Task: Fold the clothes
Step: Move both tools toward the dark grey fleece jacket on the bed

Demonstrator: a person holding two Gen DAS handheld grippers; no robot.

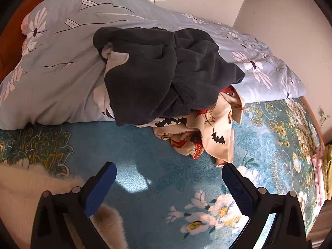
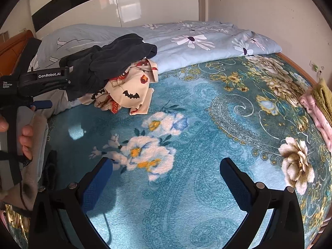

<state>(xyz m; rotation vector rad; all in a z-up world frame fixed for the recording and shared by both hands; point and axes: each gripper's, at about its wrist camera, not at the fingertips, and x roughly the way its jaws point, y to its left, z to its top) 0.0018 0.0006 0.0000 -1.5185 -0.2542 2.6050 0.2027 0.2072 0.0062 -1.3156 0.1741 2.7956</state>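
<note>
Left wrist view: left tool (image 1: 169,173) spread wide, grasping nothing; dark garment (image 1: 166,72) heaped over bat-print garment (image 1: 209,132), far on bed (image 1: 134,145), no clear long axis.
Right wrist view: right tool (image 2: 166,169) released, empty; heap far left.

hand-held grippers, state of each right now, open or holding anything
Left hand-held gripper: open, holding nothing, over the blue blanket.
Right hand-held gripper: open, holding nothing.
</note>
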